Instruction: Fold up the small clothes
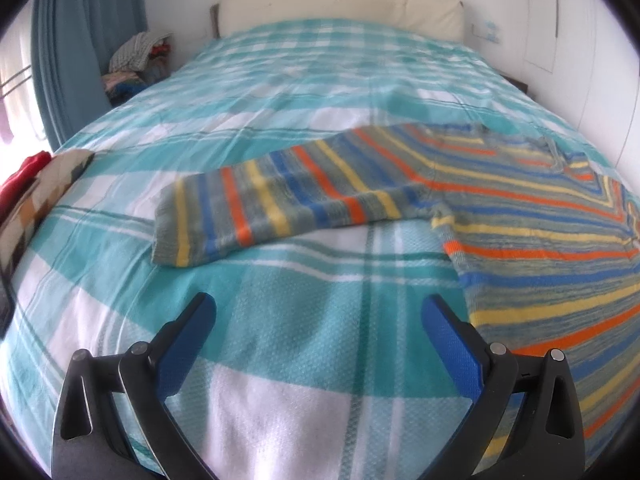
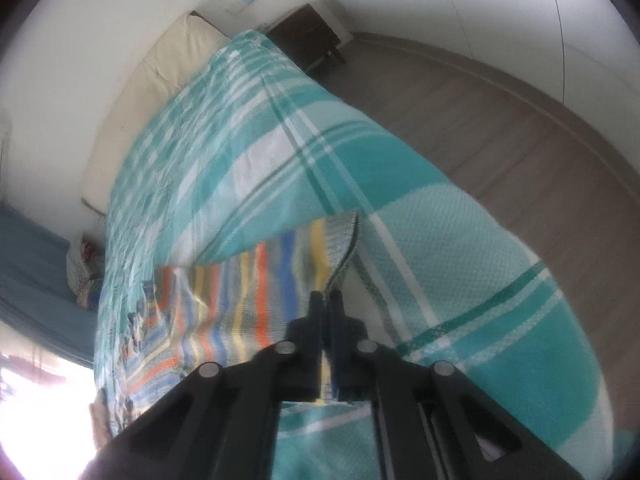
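Sweater (image 1: 500,216) is spread flat on the bed (image 1: 304,92), a chunky striped knit in grey, orange, blue and yellow, lying on a teal and white plaid cover with a waffle weave. In the left wrist view its body fills the right side and one sleeve (image 1: 280,208) stretches toward the left of the frame, long axis running across. The left claw (image 1: 320,312) hangs released and empty at the bottom, just below that sleeve, so it's the nearer one for folding it in, I'd guess. The right claw (image 2: 326,296) is clenched on the other sleeve's cuff (image 2: 342,248), lifting the ribbed edge up off the cover.
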Demonstrator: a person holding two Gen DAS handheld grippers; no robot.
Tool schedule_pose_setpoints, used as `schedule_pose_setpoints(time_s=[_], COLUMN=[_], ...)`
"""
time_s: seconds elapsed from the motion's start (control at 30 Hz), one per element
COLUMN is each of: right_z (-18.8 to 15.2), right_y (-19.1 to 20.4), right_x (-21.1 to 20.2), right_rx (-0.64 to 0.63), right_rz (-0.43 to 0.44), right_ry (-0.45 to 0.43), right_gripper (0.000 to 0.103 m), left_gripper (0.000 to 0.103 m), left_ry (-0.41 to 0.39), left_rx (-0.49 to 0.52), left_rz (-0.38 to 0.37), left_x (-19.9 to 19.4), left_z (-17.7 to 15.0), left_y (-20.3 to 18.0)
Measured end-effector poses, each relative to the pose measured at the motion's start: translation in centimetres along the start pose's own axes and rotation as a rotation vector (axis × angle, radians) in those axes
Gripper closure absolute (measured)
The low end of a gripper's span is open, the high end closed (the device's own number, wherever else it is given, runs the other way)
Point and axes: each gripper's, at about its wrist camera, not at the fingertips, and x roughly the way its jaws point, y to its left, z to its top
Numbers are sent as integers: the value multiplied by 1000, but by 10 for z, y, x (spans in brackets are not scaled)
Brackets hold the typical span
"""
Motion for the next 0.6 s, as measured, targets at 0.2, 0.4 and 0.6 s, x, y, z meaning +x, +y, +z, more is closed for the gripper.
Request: schedule_pose_setpoints(time_s=[0.2, 0.4, 0.6], right_z=[4, -46, -99], right_y=[162, 315, 338], right_x=[-48, 5, 81], right_rx=[-274, -465, -399], right_rz=[229, 412, 511], right_ry=[-50, 95, 299], right_gripper=[101, 100, 50], left_gripper=[1, 1, 1], left_ry=[-93, -72, -50], left_rx=[-39, -115, -158], left_rz=[37, 43, 60], left_x=[-12, -6, -2], left_z=[14, 14, 11], left_y=[13, 35, 48])
